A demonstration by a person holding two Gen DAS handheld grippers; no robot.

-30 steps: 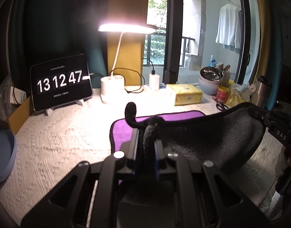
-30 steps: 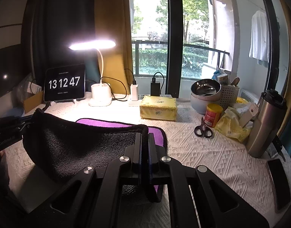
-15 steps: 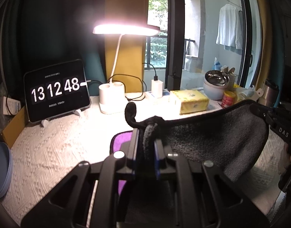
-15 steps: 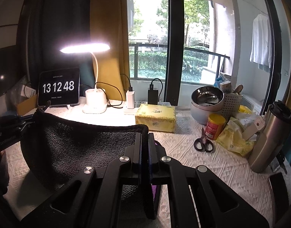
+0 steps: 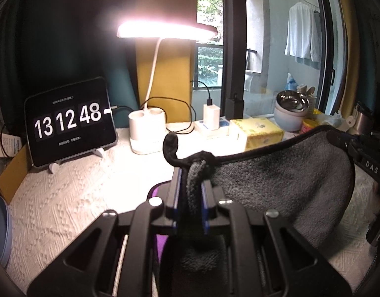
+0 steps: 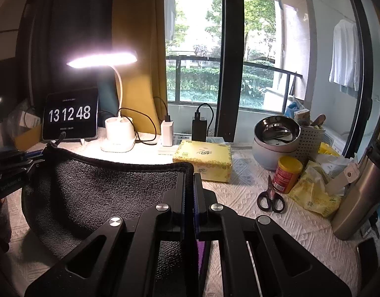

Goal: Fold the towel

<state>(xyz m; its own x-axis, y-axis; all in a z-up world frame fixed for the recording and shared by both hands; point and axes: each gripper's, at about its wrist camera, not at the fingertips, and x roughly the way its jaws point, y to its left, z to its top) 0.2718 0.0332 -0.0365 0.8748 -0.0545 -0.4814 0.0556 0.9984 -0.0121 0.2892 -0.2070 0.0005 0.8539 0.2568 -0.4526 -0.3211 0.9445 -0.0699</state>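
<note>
The left gripper [image 5: 191, 185] is pinching one corner of the towel [image 5: 276, 188], its two fingers closed tight on a bunched wad of dark grey cloth, with a black hem loop [image 5: 170, 146] sticking up just past the fingertips. The right gripper [image 6: 189, 188] is clamping the other corner, its fingers pressed nearly together with only the thin edge of the towel [image 6: 110, 190] between them. Between the two grippers the towel is hanging in a sagging curve, its black-bound top edge stretched from one to the other and its grey face lifted above the table [image 6: 239, 198]. A sliver of purple is showing beneath each gripper, low against the white textured tablecloth [image 5: 66, 198].

Beyond the towel, a white desk lamp [image 5: 165, 31] is shining brightly over the table, its base [image 5: 146, 133] standing beside a tablet [image 5: 71, 121] that is showing 13 12 48. A white charger [image 5: 211, 117] is standing near a yellow tissue box [image 6: 203, 160]. Further right, a metal bowl [image 6: 276, 130] is sitting on a pale pot, a red can [image 6: 287, 174] is standing near black scissors [image 6: 270, 198], and a steel flask [image 6: 358, 195] is standing at the table's right edge. A white shirt [image 6: 344, 54] is hanging outside the window.
</note>
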